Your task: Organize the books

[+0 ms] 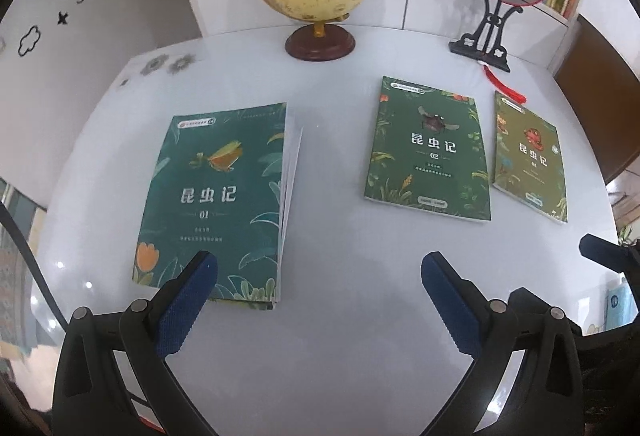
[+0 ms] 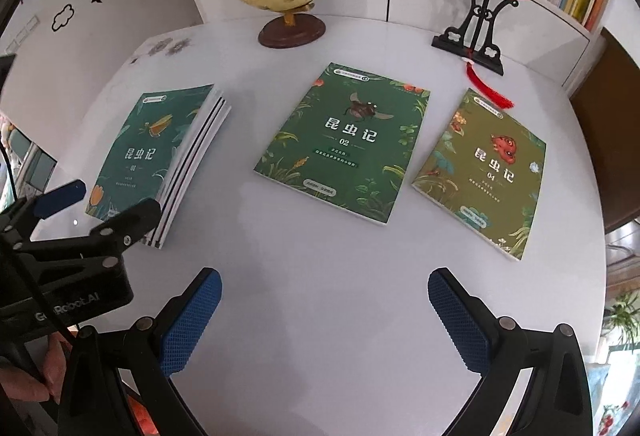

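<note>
White glossy surface (image 2: 320, 276) before a bookshelf, carrying three paperback books flat in a row: teal volume 01 (image 1: 216, 199) leftmost, atop a small stack; green volume 02 (image 2: 344, 139) in the middle; olive volume 04 (image 2: 484, 171) rightmost. Long axes all running away from the tools. Left tool (image 1: 320, 300) wide open, empty, nearest volume 01. Right tool (image 2: 324, 312) wide open, empty, facing volume 02, likely next.
</note>
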`<action>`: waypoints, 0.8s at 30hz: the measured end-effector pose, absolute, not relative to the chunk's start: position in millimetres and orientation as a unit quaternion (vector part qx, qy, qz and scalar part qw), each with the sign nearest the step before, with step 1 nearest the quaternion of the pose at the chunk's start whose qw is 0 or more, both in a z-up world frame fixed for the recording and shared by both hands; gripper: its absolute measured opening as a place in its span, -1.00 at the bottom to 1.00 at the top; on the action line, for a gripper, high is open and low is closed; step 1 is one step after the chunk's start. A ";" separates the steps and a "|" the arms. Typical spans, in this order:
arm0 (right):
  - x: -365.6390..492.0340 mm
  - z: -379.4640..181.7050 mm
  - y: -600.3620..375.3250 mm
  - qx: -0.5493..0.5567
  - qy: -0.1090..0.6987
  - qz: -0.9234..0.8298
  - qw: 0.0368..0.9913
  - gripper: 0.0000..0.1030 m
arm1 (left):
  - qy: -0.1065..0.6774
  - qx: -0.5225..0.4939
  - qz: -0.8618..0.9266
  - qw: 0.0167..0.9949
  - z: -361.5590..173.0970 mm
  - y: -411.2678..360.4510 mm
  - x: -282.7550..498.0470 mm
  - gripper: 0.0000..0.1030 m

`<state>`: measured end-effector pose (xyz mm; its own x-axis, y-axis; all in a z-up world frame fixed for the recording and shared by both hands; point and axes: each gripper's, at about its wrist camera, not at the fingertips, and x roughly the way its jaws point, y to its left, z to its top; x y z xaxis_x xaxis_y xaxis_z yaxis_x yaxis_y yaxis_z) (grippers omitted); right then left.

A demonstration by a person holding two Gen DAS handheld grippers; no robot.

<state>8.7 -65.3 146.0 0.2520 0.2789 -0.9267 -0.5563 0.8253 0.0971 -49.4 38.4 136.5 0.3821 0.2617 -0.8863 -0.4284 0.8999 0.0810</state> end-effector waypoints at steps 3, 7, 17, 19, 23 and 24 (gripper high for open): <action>11.4 144.9 -65.5 -0.114 0.559 0.263 0.778 1.00 | 0.520 -0.084 0.197 0.827 135.7 40.0 -46.6 0.98; 14.8 144.2 -67.1 -0.109 0.563 0.257 0.778 1.00 | 0.522 -0.088 0.188 0.827 134.9 40.7 -43.3 0.98; 19.5 141.5 -68.4 -0.106 0.568 0.242 0.779 1.00 | 0.531 -0.093 0.184 0.822 131.4 40.3 -36.9 0.98; 20.8 140.8 -67.8 -0.105 0.571 0.241 0.778 1.00 | 0.533 -0.094 0.185 0.820 130.5 41.4 -35.7 0.98; 23.1 140.1 -65.5 -0.109 0.571 0.239 0.778 1.00 | 0.534 -0.098 0.184 0.819 129.8 44.8 -34.6 0.98; 22.3 140.1 -65.0 -0.108 0.571 0.238 0.778 1.00 | 0.535 -0.099 0.184 0.819 129.6 45.8 -34.5 0.98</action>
<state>22.3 -65.0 140.1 0.2345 0.2472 -0.9402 -0.4946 0.8630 0.1035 -34.5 45.8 129.6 0.3608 0.1954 -0.9119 -0.4066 0.9129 0.0347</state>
